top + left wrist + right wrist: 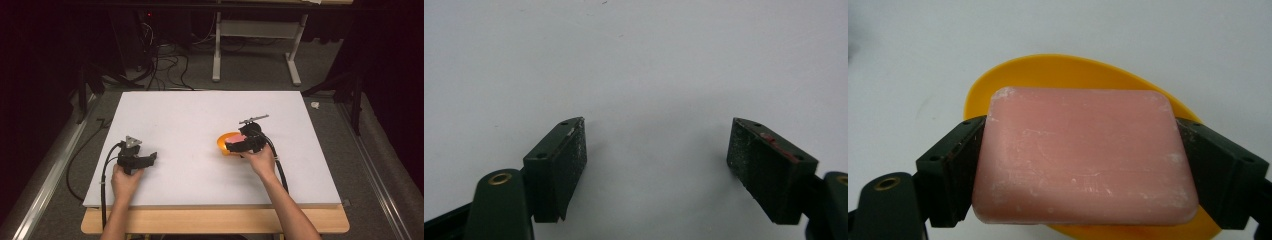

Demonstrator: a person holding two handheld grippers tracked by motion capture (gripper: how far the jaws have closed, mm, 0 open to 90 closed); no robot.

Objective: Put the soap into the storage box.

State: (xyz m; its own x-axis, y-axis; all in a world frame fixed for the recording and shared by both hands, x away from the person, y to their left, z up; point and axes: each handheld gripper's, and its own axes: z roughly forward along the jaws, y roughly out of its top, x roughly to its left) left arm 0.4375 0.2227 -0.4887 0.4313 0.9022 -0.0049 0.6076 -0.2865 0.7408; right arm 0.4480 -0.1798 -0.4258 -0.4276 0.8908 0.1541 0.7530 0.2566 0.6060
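The right tool (1083,165) clamps a pink soap bar (1083,155) by its short ends, held just over a yellow dish (1068,75) toward the right edge of the white surface (190,110). To seat it well, the bar should be kept level, centred over the dish, and lowered before release. The left tool (656,165) rests wide apart and empty near the front left corner. No writing is legible.

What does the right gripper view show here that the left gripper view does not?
Right gripper view: a pink soap bar clamped between the right tongs, above an orange dish. Left gripper view: the left tongs, jaws spread wide with nothing between them. Both share the bare white tabletop behind a pair of black jaws.
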